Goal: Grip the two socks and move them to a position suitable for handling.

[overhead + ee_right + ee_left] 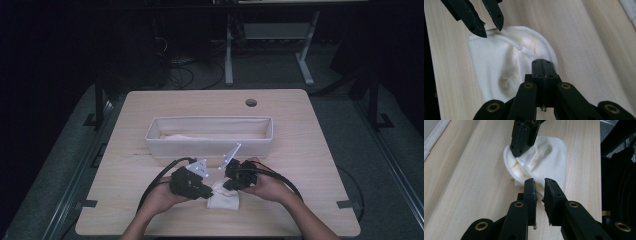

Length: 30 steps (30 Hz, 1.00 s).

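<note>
A white cloth (227,201) (549,160) (496,60) lies bunched on the wooden table (150,170) near its front edge. My right gripper (228,186) (544,62) comes in from the right and is shut on a raised fold of the cloth, which wrinkles around its tips. In the left gripper view, that right gripper (517,153) pinches the far side of the cloth. My left gripper (208,192) (539,181) (490,28) is at the opposite edge of the cloth. Its jaws stand a narrow gap apart, with the cloth's edge at the tips and not pressed.
A long white fabric bin (210,147) stands across the middle of the table, just beyond both hands, with a pale cloth (180,136) lying inside. A round cable hole (251,102) sits near the far edge. Black cables (155,182) trail from both grippers.
</note>
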Tool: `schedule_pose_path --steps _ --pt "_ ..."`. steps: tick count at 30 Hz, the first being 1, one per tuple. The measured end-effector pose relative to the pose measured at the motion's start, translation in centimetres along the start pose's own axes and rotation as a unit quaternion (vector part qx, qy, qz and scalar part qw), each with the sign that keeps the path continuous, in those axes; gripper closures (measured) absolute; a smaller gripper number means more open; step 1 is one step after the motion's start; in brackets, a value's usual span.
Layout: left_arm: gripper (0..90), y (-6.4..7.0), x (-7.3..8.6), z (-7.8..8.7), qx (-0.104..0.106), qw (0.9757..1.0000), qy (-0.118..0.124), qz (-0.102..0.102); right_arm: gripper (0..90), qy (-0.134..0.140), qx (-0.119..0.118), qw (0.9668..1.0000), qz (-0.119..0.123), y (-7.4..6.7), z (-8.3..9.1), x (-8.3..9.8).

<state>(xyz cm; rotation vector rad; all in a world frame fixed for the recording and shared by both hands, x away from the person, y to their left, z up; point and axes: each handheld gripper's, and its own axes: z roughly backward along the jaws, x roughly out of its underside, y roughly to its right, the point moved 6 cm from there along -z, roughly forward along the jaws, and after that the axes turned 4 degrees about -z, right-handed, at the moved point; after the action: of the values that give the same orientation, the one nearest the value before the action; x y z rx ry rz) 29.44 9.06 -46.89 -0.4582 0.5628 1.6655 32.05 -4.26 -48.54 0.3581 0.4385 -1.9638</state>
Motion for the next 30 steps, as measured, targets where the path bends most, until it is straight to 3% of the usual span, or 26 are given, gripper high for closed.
schedule_pose_path --steps 6,9,10,14,18,30 --pt "78.7 0.0 0.2 0.3 -0.003 1.0000 0.004 0.003 83.6 0.026 0.001 0.9996 0.008 -0.4 1.6 0.0" --pt "78.6 0.0 0.4 0.6 -0.006 1.0000 0.005 0.003 76.3 0.033 -0.012 0.9991 0.022 -0.9 2.2 0.1" --pt "78.3 0.1 0.6 0.7 -0.008 0.9999 0.005 0.005 69.6 0.031 -0.023 0.9988 0.031 -1.4 2.4 0.3" --pt "77.7 0.0 0.9 1.0 -0.013 0.9998 0.006 0.010 61.5 0.022 -0.035 0.9974 0.059 -2.6 2.5 0.1" --pt "77.4 0.0 1.4 1.5 -0.020 0.9997 0.008 0.012 54.8 0.007 -0.033 0.9958 0.085 -3.3 2.2 -0.3" --pt "75.6 -0.2 3.1 2.4 -0.034 0.9990 0.009 0.028 47.8 -0.028 -0.023 0.9943 0.101 -2.9 -0.2 -0.7"
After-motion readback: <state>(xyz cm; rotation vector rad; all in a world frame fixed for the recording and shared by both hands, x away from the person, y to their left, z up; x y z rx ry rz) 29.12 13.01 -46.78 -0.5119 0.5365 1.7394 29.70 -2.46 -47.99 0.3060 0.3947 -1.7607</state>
